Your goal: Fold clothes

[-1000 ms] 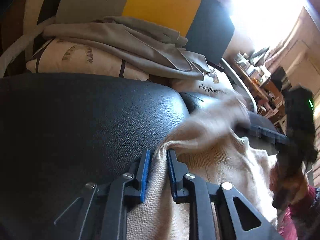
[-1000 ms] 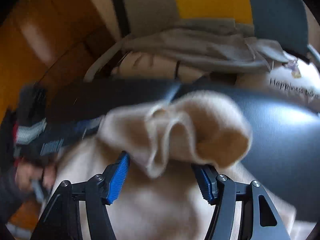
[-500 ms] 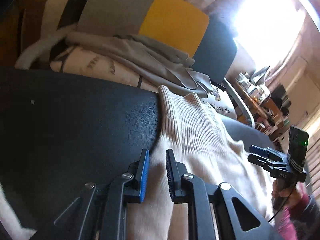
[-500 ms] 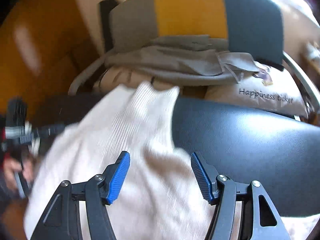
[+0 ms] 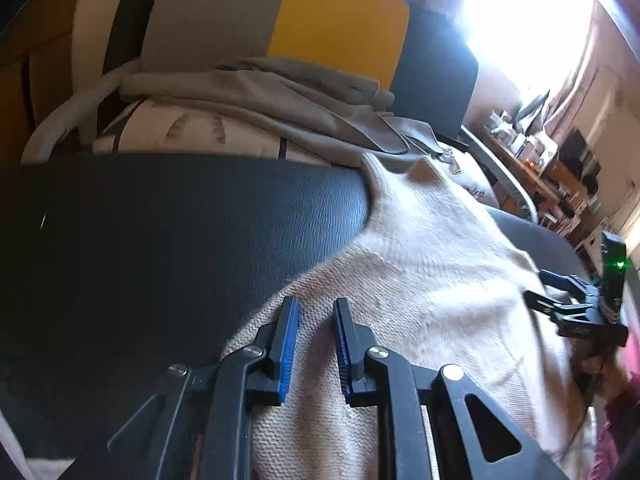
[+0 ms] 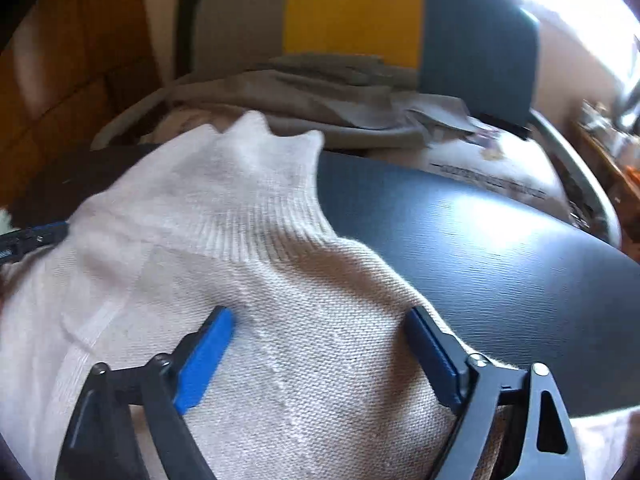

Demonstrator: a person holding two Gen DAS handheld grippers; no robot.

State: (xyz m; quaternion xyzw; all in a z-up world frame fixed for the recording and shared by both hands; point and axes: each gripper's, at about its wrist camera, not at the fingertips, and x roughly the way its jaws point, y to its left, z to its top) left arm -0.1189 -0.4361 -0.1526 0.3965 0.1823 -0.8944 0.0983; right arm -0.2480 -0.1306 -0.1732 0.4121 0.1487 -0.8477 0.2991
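Both grippers hang over a cream knitted sweater (image 5: 420, 264) spread on a black leather-textured bench (image 5: 168, 240). In the left wrist view the left gripper (image 5: 314, 344) has its blue pads close together with a narrow gap between them; sweater fabric lies under and between the fingers, but whether the pads actually pinch it cannot be told. The right gripper (image 6: 320, 356) has its jaws opening, the blue pads standing wide apart over a raised hump of the knit, which lies between them without either pad pressing on it. The same gripper also shows at the right edge of the left wrist view (image 5: 560, 300), held by a hand (image 5: 600, 376) in a pink sleeve (image 5: 628, 400).

The sweater runs lengthwise away from both cameras, its ribbed band (image 6: 264, 224) at the far end, pointing toward the back edge of the bench. That far edge stands up in small wavy peaks. The body of the garment widens toward the grippers and covers the near middle of the bench, leaving bare black surface to its left and right.

Beyond the bench a grey garment (image 5: 280, 108) lies crumpled on patterned cushions (image 5: 180, 132), in front of a chair back (image 5: 340, 28) in grey, yellow and dark blue panels.
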